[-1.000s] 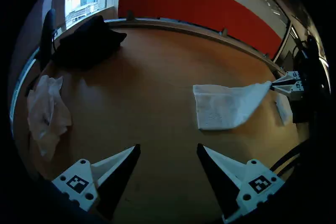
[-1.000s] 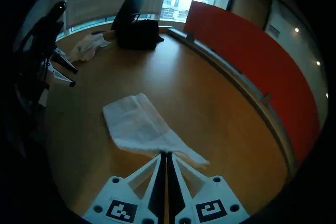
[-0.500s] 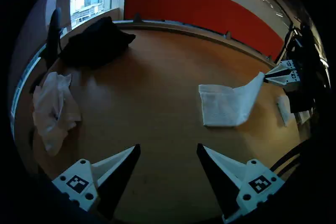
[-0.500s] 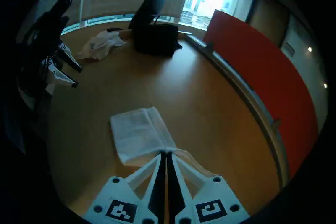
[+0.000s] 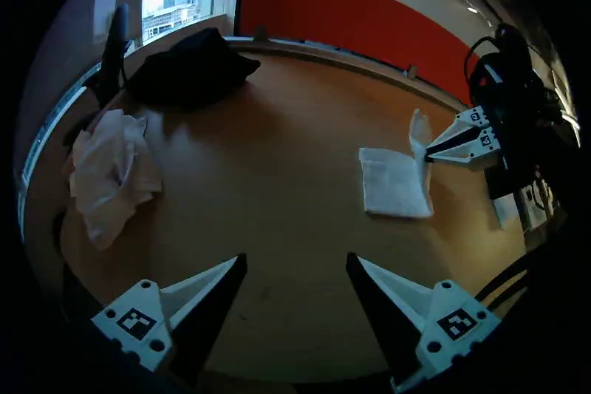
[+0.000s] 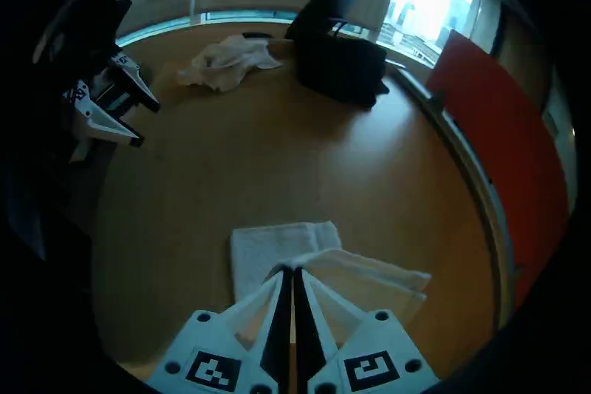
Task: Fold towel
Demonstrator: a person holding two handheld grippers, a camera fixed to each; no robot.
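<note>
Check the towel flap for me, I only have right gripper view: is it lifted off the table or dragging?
Observer: Lifted. In left gripper view the right gripper pinches one edge of the towel, and that edge stands upright above the flat half.
Operator: Left gripper holding anything?
Observer: No. The left gripper has its fingers wide apart, bare table between them.
Operator: Anything behind my gripper?
Observer: A small white item lies on the table past it; can't tell what.
</note>
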